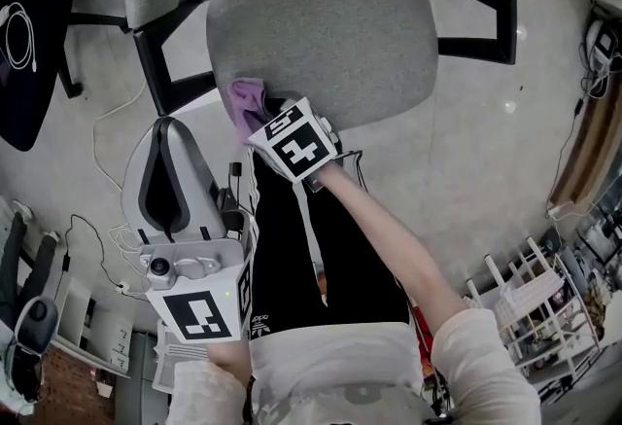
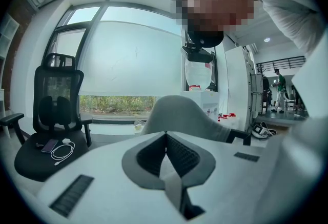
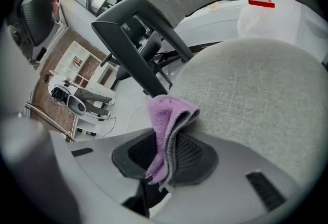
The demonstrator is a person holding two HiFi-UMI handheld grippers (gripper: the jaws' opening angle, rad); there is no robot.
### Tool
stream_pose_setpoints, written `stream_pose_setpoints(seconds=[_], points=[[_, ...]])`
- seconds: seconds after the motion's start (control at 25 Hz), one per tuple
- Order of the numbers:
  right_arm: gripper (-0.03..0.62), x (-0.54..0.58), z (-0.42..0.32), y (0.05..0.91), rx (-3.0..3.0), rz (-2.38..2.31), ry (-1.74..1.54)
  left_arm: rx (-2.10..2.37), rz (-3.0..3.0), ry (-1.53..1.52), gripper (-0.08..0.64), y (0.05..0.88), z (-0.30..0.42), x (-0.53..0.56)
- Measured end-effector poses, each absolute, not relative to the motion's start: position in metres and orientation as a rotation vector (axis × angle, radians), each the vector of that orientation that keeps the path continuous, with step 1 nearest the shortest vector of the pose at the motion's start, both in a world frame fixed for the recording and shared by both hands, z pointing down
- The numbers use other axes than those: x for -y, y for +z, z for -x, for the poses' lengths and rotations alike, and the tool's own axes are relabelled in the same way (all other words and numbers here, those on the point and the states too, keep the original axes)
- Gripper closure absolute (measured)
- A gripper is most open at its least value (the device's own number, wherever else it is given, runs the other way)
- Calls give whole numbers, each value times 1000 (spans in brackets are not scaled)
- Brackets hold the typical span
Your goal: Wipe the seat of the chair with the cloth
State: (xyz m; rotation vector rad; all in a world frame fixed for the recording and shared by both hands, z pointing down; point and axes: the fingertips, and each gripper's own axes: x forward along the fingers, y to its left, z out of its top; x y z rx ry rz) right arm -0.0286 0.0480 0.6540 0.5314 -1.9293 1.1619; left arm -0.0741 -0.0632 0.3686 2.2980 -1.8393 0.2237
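Observation:
A grey fabric chair seat (image 1: 321, 19) fills the top middle of the head view, with black armrests on both sides. My right gripper (image 1: 255, 118) is at the seat's near left edge, shut on a purple cloth (image 1: 243, 100). In the right gripper view the folded cloth (image 3: 165, 125) sticks up from between the jaws and lies against the seat's edge (image 3: 256, 95). My left gripper (image 1: 167, 182) hangs lower left, off the chair, pointing away from it. Its jaws are shut with nothing between them (image 2: 165, 159).
A black office chair (image 2: 48, 130) with a phone and white cable on its seat stands to the left. White cables (image 1: 107, 136) trail across the floor. A chair's black armrest post (image 3: 133, 48) rises just beyond the cloth. Shelving and clutter line the right edge (image 1: 583, 151).

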Motion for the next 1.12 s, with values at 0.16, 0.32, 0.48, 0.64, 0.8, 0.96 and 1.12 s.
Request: stream_pose_setpoints(seconds=[0.16, 0.32, 0.48, 0.64, 0.8, 0.96, 1.12], points=[[502, -42, -21, 653, 1889, -593, 1128, 1833, -2304, 225, 548, 369, 72, 66], [502, -34, -82, 654, 1824, -683, 1145, 1814, -2315, 224, 548, 370, 65, 68], [502, -27, -136, 651, 1761, -747, 1085, 1785, -2341, 223, 548, 369, 57, 72], [502, -22, -184, 650, 1700, -791, 1019, 1768, -2358, 223, 548, 369, 49, 74], [502, -17, -229, 650, 1639, -841, 969, 1749, -2376, 225, 548, 368, 42, 76], [502, -13, -265, 651, 1587, -910, 992, 1737, -2386, 229, 548, 368, 38, 76], [502, -9, -288, 650, 1552, -949, 986, 1733, -2384, 217, 548, 367, 33, 76]])
